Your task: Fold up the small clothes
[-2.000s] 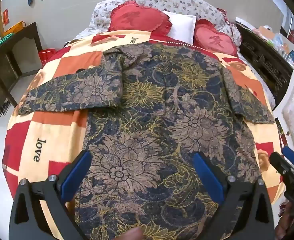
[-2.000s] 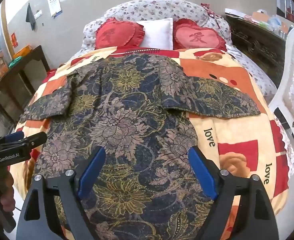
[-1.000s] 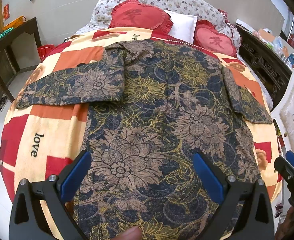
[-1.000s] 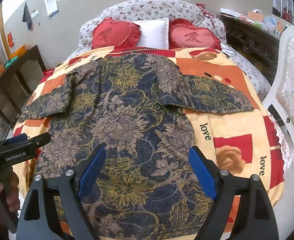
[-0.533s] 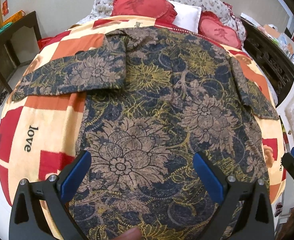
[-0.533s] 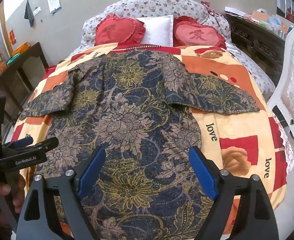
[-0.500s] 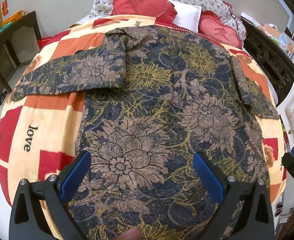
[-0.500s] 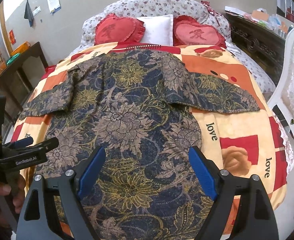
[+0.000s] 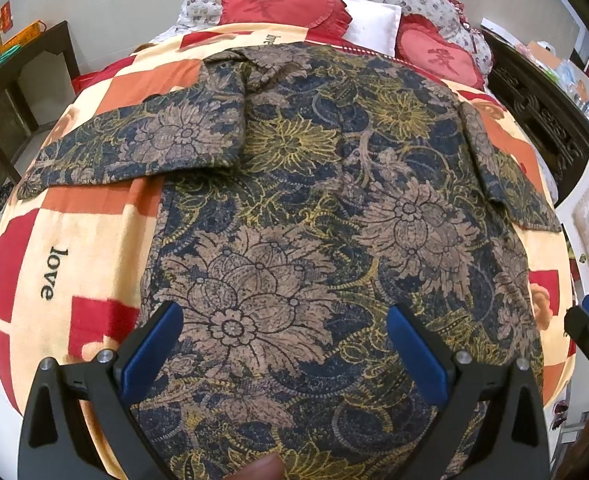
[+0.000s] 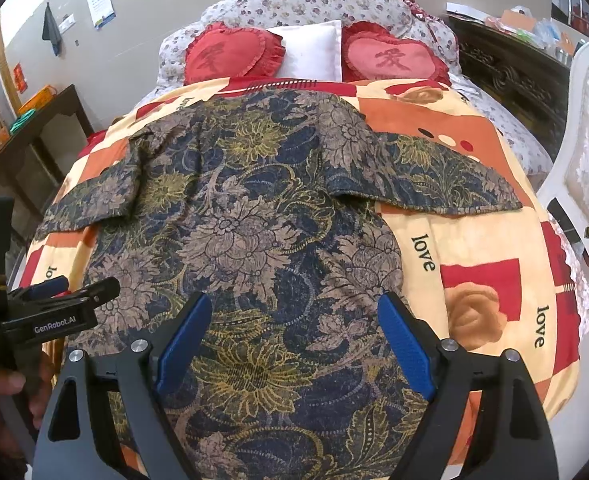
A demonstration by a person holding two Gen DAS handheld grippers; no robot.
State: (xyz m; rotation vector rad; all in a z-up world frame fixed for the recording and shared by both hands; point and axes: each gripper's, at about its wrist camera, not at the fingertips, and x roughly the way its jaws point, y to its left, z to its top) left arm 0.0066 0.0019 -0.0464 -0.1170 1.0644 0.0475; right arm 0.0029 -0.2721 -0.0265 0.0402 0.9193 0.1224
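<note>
A dark blue short-sleeved shirt (image 9: 318, 208) (image 10: 246, 240) with brown and gold flowers lies spread flat on the bed, collar toward the pillows, both sleeves stretched out to the sides. My left gripper (image 9: 284, 324) hovers over the shirt's lower left part, jaws open with nothing between the blue pads. Over the lower right part my right gripper (image 10: 294, 320) stands open and empty too. The left gripper (image 10: 54, 300) also shows at the left edge of the right wrist view, held by a hand. The shirt's hem is hidden below both views.
The bed carries an orange, red and cream blanket (image 10: 474, 264) printed with "love". Two red heart cushions (image 10: 230, 54) and a white pillow (image 10: 314, 56) lie at the head. A dark wooden table (image 9: 22, 80) stands left, a dark cabinet (image 10: 514, 76) and a white chair (image 10: 586, 184) right.
The left wrist view has sunk a little closer to the shirt, which fills more of the frame. The right gripper has hardly moved. Both stay open.
</note>
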